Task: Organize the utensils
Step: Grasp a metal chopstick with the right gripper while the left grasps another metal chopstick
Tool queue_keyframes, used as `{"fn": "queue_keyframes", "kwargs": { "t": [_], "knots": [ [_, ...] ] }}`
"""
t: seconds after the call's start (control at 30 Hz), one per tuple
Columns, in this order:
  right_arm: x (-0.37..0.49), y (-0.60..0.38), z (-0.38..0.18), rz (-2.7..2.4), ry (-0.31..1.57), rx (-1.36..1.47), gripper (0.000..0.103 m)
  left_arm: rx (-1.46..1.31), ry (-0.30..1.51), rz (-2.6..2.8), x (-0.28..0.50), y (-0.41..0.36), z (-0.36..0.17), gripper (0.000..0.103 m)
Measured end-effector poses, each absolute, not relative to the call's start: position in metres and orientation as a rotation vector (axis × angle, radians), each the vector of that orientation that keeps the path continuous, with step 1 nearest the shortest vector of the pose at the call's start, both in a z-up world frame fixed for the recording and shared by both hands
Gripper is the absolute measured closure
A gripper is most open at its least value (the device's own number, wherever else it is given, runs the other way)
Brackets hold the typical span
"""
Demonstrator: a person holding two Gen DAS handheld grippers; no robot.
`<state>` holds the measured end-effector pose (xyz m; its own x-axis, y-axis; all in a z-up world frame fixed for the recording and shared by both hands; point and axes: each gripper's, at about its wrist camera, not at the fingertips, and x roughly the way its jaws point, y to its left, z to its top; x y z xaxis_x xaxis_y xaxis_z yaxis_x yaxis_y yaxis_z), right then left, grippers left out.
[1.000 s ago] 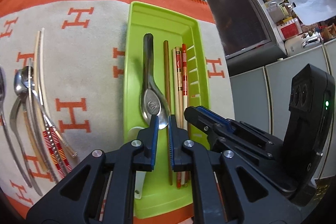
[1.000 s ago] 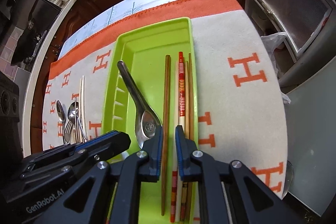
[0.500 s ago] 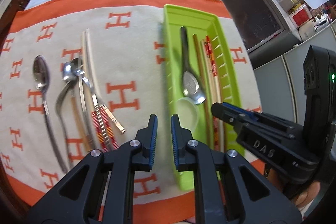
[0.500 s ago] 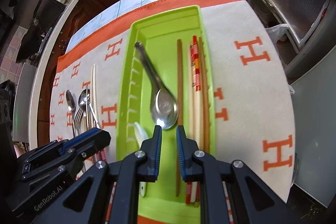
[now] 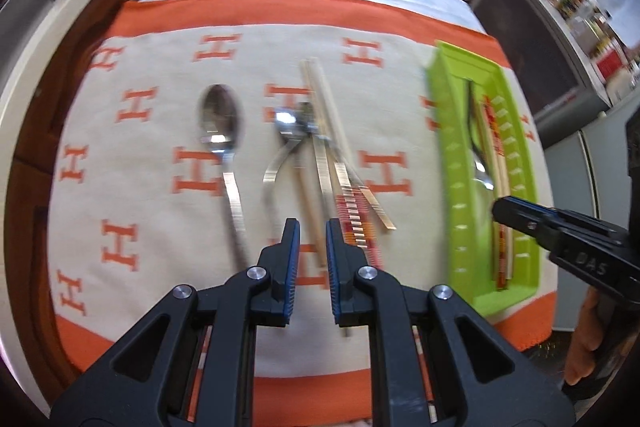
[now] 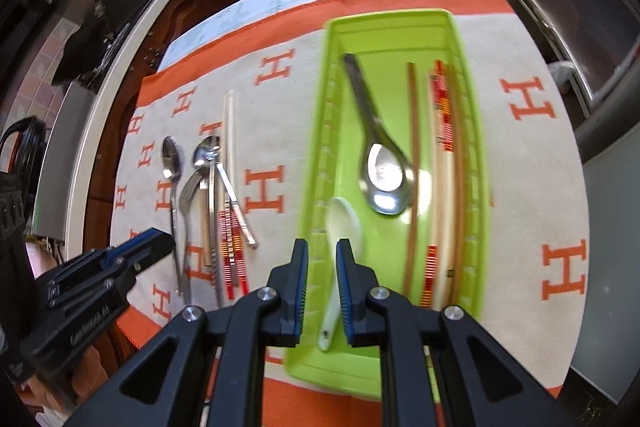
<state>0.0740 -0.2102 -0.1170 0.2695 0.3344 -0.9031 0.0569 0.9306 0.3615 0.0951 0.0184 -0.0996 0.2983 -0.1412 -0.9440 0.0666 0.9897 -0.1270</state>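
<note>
A lime-green tray (image 6: 384,19) holds a metal soup spoon (image 6: 384,179), a white spoon (image 6: 344,223), a brown chopstick (image 6: 412,147) and red-patterned chopsticks (image 6: 442,107). My right gripper (image 6: 322,247) hovers over the tray's near left part, above the white spoon, narrowly open and holding nothing. To the tray's left, loose on the cloth, lie a spoon (image 5: 218,123), a fork (image 5: 276,167), pale chopsticks (image 5: 324,99) and red-striped chopsticks (image 5: 356,223). My left gripper (image 5: 313,227) hangs above the near ends of this pile, narrowly open and empty.
A beige cloth with orange H marks (image 5: 160,187) and an orange border covers the table. Dark wooden cabinets stand beyond the far edge. A grey appliance (image 6: 560,7) stands to the right of the table. A hand (image 5: 584,339) holds the right gripper's handle.
My left gripper swung left from over the tray to over the loose utensils, its jaws parting slightly. The right gripper drew back toward the tray's near end, bringing the white spoon into view.
</note>
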Motion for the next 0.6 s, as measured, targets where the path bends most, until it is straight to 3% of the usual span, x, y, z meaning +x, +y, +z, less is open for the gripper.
{"fn": "queue_keyframes", "kwargs": {
  "t": [0.27,0.6],
  "knots": [
    [0.100,-0.165,-0.107,0.261,1.300,0.263,0.089,-0.120,1.270,-0.101,0.104,0.061,-0.103,0.093],
    [0.148,-0.108,-0.133,0.346,1.405,0.187,0.089,-0.170,1.330,-0.178,0.121,0.054,-0.125,0.093]
  ]
}}
